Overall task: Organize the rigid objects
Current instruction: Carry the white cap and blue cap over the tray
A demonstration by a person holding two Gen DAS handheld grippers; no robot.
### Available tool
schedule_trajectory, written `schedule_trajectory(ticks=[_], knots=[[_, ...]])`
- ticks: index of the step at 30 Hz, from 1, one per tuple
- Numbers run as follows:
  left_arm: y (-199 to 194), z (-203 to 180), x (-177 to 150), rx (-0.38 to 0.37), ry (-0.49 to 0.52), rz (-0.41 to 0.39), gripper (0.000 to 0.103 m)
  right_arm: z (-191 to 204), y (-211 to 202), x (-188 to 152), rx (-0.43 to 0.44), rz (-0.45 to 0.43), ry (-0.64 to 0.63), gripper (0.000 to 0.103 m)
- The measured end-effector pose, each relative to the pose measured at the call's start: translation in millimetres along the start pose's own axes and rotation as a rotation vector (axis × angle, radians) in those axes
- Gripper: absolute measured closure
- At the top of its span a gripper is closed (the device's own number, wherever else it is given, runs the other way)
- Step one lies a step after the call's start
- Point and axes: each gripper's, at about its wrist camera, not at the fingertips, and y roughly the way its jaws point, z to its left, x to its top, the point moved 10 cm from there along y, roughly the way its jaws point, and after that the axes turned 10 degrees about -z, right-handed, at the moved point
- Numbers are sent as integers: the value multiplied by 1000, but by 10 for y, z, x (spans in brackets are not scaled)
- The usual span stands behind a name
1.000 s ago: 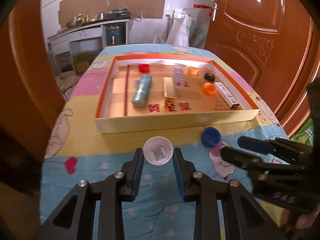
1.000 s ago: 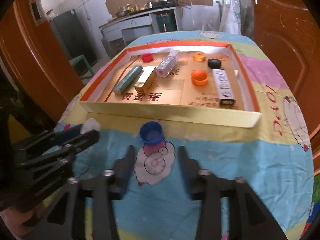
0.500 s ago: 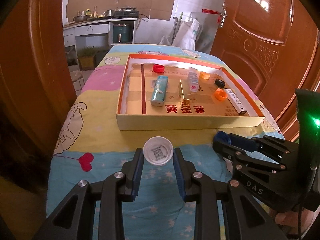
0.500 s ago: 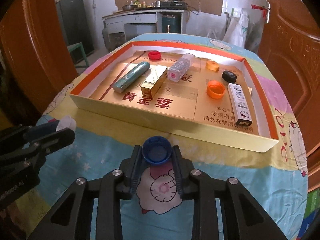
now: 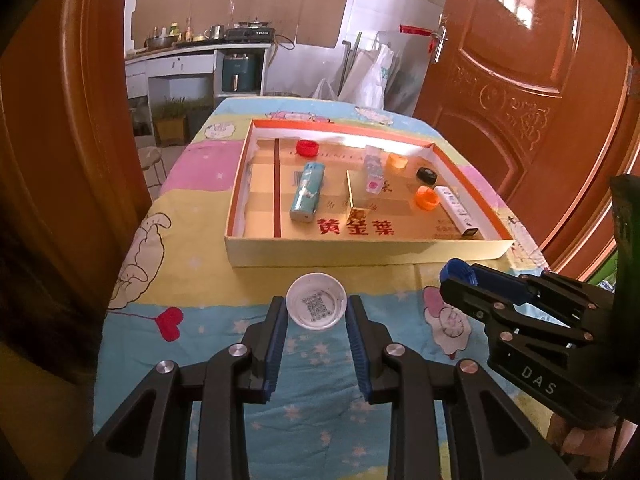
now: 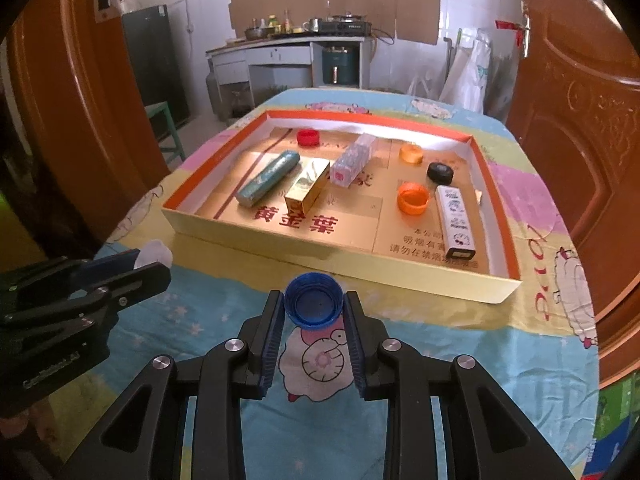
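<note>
Left wrist view: left tongs (image 5: 317,318) clamped on the white cap (image 5: 316,304), mouth up, QR sticker showing inside, sitting right at the tips just over the table (image 5: 188,280). Same deal on the other side: right tongs (image 6: 314,314) squeezed shut on the blue cap (image 6: 314,304), also mouth up.

Key bit for the next move, probably: tray (image 5: 360,254) dead ahead at 12 o'clock from both tongs, near wall standing between caps and tray floor, so likely up and over, not a slide. Caps round, so no long axis to fuss about. Cap cluster at about 1 o'clock in the right wrist view, so right hand looks nearer to it; left hand nearer the bare strip at 11 o'clock.

Headcount:
- caps in tray: four. One red cap (image 6: 308,137), two orange caps (image 6: 413,198), one black cap (image 6: 440,172)
- caps outside: two, white and blue, both held
- long things in tray: four. Teal tube (image 6: 267,178), gold box (image 6: 307,192), clear box (image 6: 354,160), white box (image 6: 455,216), all pointing roughly 12 to 6, some tilted toward 1
</note>
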Motion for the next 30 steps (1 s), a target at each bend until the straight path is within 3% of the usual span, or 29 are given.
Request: schedule_trajectory(ticks=[30], knots=[[-135,-232,391,54,38,-62,72,-295,-521,355,-22,-112,37,72]])
